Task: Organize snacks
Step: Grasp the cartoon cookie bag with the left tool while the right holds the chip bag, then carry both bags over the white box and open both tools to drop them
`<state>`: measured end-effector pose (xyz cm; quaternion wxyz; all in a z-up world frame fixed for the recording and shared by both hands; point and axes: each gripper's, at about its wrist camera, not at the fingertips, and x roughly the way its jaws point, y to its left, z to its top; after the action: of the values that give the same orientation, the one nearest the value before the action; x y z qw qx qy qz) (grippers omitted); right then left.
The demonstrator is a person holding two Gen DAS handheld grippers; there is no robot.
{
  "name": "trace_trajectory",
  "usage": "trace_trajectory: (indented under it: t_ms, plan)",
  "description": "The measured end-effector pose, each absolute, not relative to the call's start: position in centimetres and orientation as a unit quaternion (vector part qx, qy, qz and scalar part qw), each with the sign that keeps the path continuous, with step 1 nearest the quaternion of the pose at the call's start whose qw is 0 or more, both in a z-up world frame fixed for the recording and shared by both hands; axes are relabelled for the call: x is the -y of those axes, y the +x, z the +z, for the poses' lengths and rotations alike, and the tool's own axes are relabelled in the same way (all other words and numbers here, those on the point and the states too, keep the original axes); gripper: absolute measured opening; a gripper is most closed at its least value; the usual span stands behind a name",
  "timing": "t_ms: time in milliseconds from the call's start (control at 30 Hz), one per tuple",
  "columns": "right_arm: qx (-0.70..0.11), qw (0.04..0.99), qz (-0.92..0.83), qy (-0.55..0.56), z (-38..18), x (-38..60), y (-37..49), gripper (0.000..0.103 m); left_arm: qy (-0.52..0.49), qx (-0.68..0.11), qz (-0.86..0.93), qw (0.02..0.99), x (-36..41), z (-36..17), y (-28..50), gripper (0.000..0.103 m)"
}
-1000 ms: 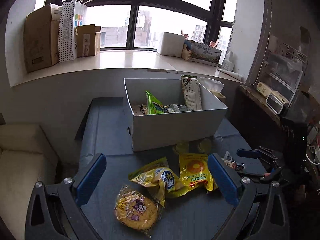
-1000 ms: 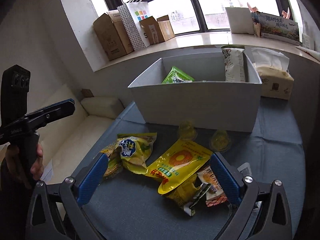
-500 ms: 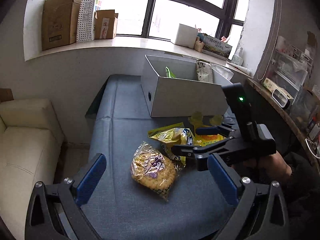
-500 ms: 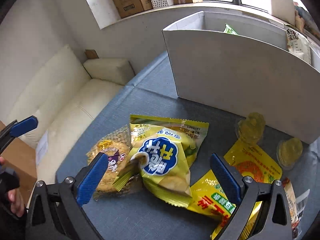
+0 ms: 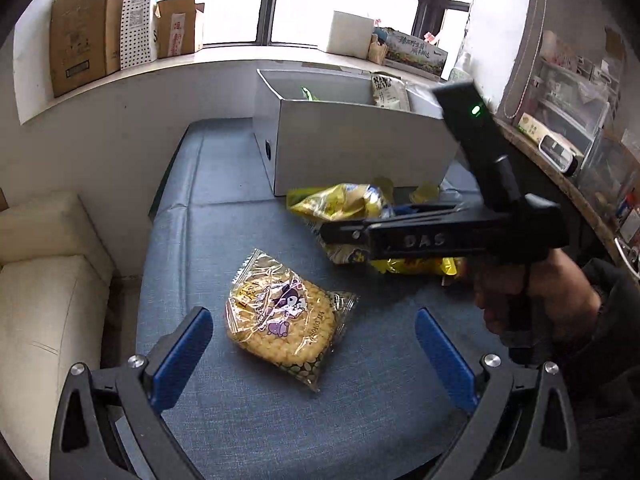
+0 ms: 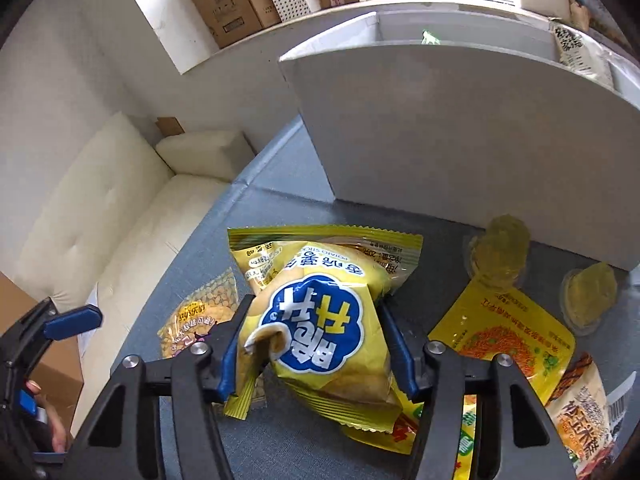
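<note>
On the blue tabletop, my right gripper was closing on the yellow potato-stick bag; its blue pads pressed the bag's sides, which bulged between them. Only the right wrist view showed that squeeze. From the left wrist view the same gripper appeared side-on, black, with the hand under it, and the bag mostly hidden behind it.

My left gripper stood wide apart, holding nothing, with the round corn cake packet lying flat just ahead between its fingers. In the right view that packet peeked out beside the bag.

The white box stood behind, two jelly cups at its foot, a yellow noodle pouch near them.
</note>
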<state>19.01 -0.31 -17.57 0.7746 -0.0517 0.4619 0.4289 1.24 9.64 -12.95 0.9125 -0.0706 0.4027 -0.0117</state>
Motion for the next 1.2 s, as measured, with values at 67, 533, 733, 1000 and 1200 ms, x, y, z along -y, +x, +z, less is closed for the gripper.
trace_trajectory:
  t_ms: [67,533,733,1000,1200]
  plan:
    - [-0.444,0.787,0.427,-0.049,-16.3,1.4,18.7,0.063,-0.062,-0.411,-0.03,0.909,-9.3,-13.6,2.0,0.103]
    - [-0.39,0.837,0.383,0.009,-10.6,12.3,15.9,0.064,0.02,-0.477,-0.069,0.876,-10.1,-17.9,6.8,0.103]
    - [-0.391,0.838,0.381,0.012,-10.7,12.0,15.5,0.064,0.021,-0.485,-0.069,0.871,-10.8,-18.3,7.2,0.103]
    - [-0.394,0.836,0.381,0.012,-11.3,12.0,15.3,0.064,0.024,-0.485,-0.066,0.872,-10.7,-19.2,7.0,0.094]
    - [-0.397,0.837,0.377,0.015,-11.5,12.3,15.4,0.064,0.007,-0.472,-0.063,0.879,-10.9,-17.7,6.4,0.085]
